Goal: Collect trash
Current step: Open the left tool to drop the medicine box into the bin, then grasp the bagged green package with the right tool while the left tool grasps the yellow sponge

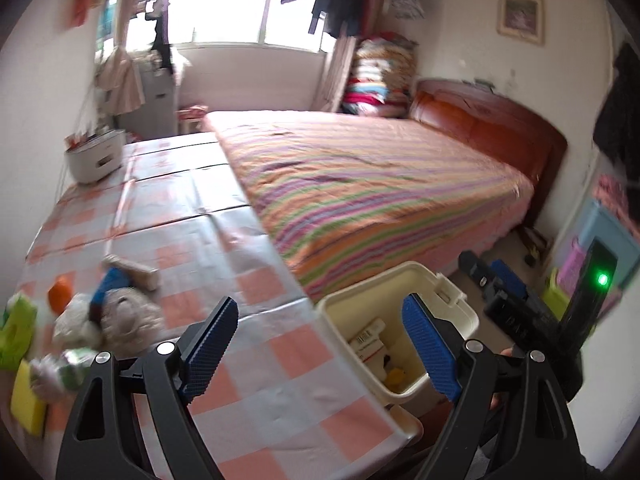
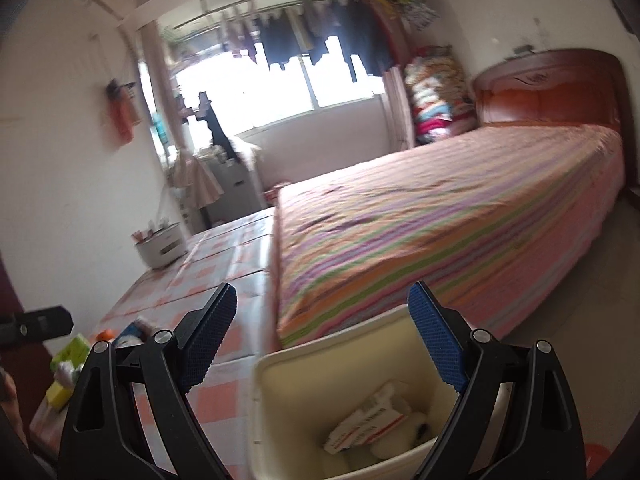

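A cream trash bin (image 1: 448,292) stands on the floor by the table's corner, with a white and red box (image 1: 368,340) and a yellow scrap inside. My left gripper (image 1: 320,344) is open and empty over the table edge beside the bin. My right gripper (image 2: 324,344) is open and empty above the bin (image 2: 304,364), where the box (image 2: 372,416) also shows. On the checked table (image 1: 256,392) at the left lie a grey plush toy (image 1: 116,316), a crumpled wrapper (image 1: 60,368), a yellow sponge (image 1: 26,400) and a green item (image 1: 16,328).
A bed with a striped cover (image 1: 372,192) runs along the table's right side. A white appliance (image 1: 96,156) stands at the table's far left. The right gripper's body (image 1: 532,304) shows at the right of the left wrist view. Both views are blurred.
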`<action>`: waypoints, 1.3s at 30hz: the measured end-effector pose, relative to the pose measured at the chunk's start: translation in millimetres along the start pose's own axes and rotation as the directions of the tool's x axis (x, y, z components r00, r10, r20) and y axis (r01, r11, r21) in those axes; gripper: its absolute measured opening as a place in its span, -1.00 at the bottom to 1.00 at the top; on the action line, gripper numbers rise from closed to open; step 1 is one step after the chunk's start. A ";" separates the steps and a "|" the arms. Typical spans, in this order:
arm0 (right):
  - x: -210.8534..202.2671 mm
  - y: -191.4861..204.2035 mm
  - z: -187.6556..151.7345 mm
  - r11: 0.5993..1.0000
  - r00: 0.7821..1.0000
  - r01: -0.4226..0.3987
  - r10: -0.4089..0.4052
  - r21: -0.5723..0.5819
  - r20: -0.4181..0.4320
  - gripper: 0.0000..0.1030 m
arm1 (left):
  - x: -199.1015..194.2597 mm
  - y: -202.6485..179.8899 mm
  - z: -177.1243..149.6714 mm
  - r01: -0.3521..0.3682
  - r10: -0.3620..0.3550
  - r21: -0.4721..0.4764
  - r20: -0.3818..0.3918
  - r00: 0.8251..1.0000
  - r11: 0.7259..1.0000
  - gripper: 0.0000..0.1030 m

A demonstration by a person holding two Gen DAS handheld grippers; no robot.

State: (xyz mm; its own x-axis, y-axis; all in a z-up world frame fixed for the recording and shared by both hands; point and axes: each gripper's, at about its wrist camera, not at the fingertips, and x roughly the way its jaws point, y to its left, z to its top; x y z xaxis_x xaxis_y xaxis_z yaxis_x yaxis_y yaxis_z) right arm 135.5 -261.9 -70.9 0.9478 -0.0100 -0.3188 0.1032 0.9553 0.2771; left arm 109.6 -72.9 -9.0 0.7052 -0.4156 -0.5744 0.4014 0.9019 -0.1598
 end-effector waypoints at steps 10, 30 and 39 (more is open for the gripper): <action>36.2 123.3 10.2 0.948 0.947 -0.303 0.288 -0.095 -0.144 0.79 | -44.6 109.7 -12.5 -0.158 0.160 -0.137 0.003 0.987 0.978 0.59; 116.1 259.5 -68.2 0.733 0.721 -0.652 0.521 -0.192 -0.457 0.81 | -91.9 338.1 -103.1 -0.530 0.514 -0.445 -0.168 0.841 0.722 0.59; 90.6 333.6 -120.9 0.514 0.657 -0.749 0.488 -0.419 -0.575 0.81 | -70.1 321.3 -112.6 -0.470 0.426 -0.277 -0.204 0.881 0.838 0.59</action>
State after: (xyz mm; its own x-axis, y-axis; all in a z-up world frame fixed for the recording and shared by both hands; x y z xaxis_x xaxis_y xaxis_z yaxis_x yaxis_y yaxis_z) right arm 219.3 91.6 -116.9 0.4993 0.6296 -0.5952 -0.7830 0.6220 0.0010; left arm 123.3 259.3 -110.5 0.6734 0.0421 -0.7381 -0.1565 0.9839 -0.0866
